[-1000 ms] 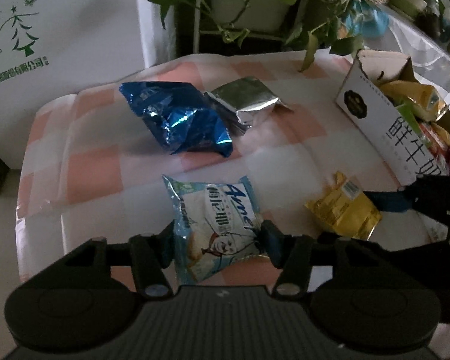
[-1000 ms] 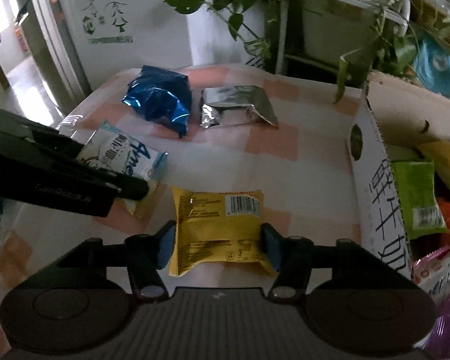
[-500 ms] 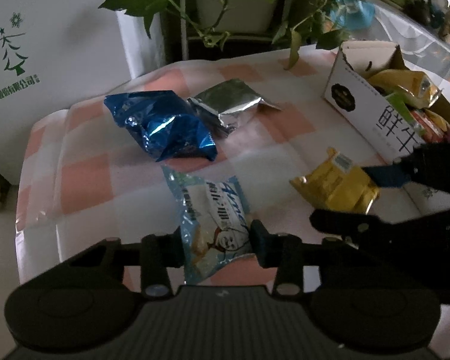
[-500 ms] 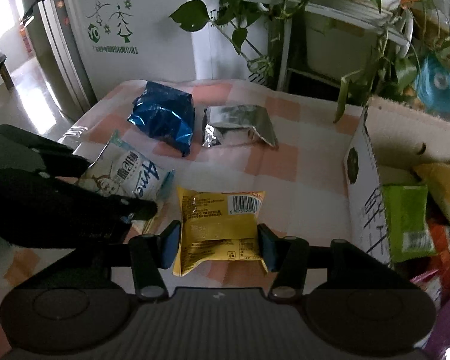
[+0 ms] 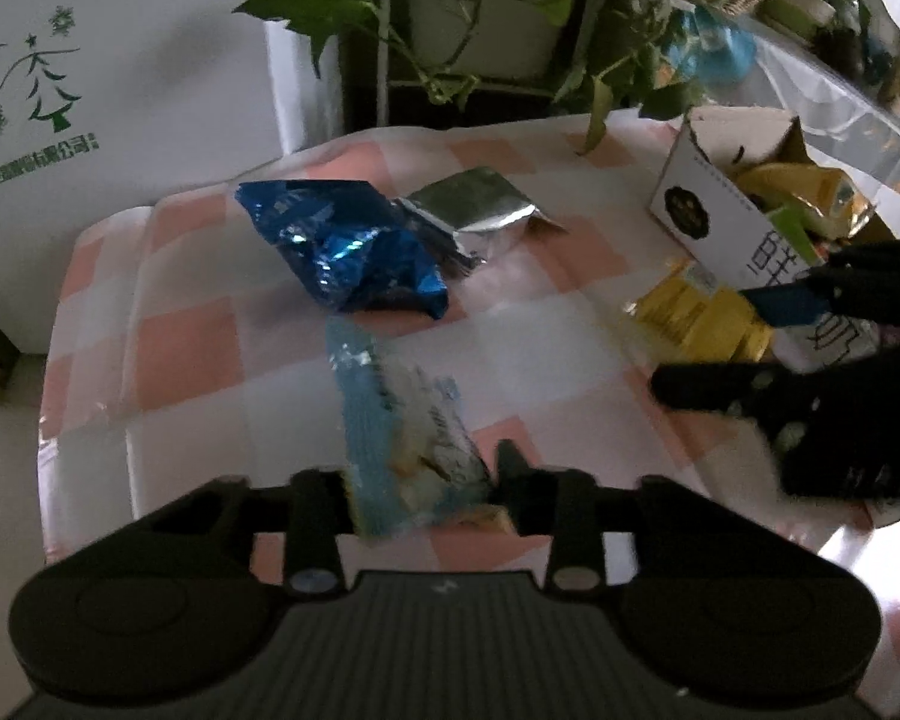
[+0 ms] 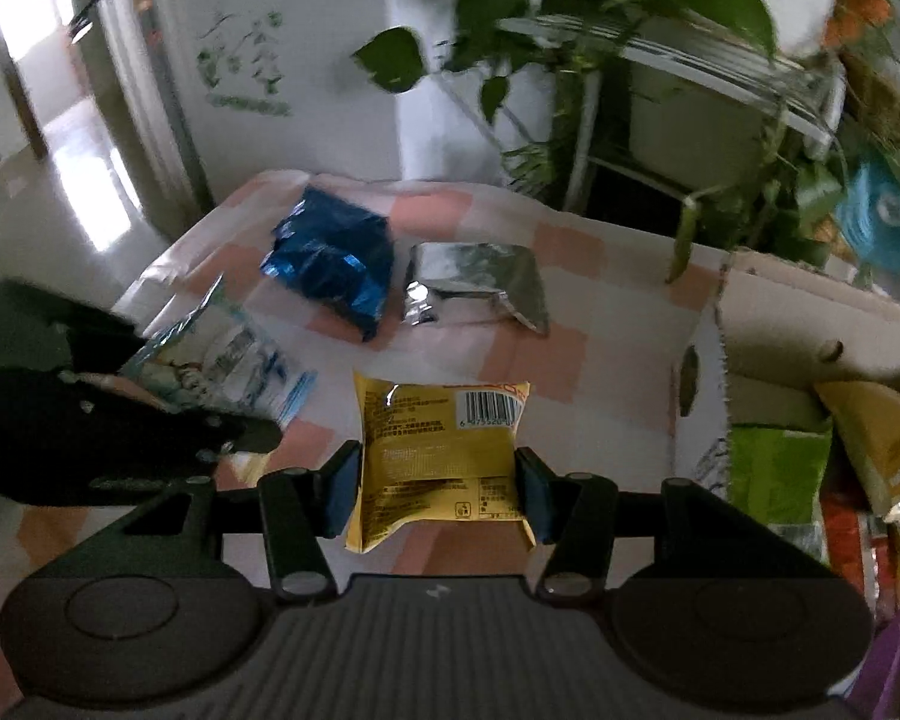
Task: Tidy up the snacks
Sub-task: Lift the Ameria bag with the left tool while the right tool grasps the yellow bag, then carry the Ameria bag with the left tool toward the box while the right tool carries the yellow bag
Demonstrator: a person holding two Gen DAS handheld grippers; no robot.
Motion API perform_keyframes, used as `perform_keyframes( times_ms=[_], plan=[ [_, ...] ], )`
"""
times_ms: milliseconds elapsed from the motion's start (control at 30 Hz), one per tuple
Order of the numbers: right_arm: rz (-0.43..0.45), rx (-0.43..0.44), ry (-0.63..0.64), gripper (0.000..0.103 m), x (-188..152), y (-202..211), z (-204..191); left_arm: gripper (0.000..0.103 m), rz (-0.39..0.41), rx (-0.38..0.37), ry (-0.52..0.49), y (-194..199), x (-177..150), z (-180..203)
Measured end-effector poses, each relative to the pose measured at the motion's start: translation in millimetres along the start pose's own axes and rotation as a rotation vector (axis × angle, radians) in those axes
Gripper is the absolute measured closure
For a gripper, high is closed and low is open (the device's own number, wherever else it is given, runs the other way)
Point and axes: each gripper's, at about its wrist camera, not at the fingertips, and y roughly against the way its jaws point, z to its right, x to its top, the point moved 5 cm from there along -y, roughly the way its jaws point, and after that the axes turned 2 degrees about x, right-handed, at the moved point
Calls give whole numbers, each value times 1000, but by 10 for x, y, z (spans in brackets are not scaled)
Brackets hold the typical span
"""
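A light blue snack packet (image 5: 390,420) stands twisted on edge and blurred between the fingers of my left gripper (image 5: 423,480). Its jaws are opening, but both pads still touch the packet's sides. From the right wrist view that packet (image 6: 222,354) tilts up off the cloth beside the left gripper (image 6: 120,444). My right gripper (image 6: 438,474) is shut on a yellow snack packet (image 6: 438,438), barcode up, held just above the table. The left wrist view shows the right gripper (image 5: 732,348) and the yellow packet (image 5: 690,312) beside the open cardboard box (image 5: 708,222).
A crumpled blue foil bag (image 5: 354,252) and a silver foil packet (image 5: 474,210) lie at the back of the pink-and-white checked tablecloth (image 5: 180,348). The box (image 6: 702,372) at right holds several snacks. Potted plants stand behind; the table's edge drops off at left.
The left jaws squeezed the light blue packet, which turned from lying flat to standing on edge. The right gripper rose a little with the yellow packet.
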Motion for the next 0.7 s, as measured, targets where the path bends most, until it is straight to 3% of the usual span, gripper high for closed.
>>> perform_keyframes(
  times_ms=[67,267,433,633,700],
  plan=[
    [3,17,-52,42,19,4,73,34,9,-3,14,1,1,-47],
    [-5,41,-125,42,40,-5,148,22,-4,-12,21,-90,-16,-79],
    [-10,45,-145,42,47,-3,169,19,-6,6,-6,-164,0,-9],
    [-9,50,-135,42,61,-9,152,19,17,29,29,-168,41,-59],
    [-11,50,-134,42,64,-15,148,27,22,37,45,-172,45,-88]
  ],
)
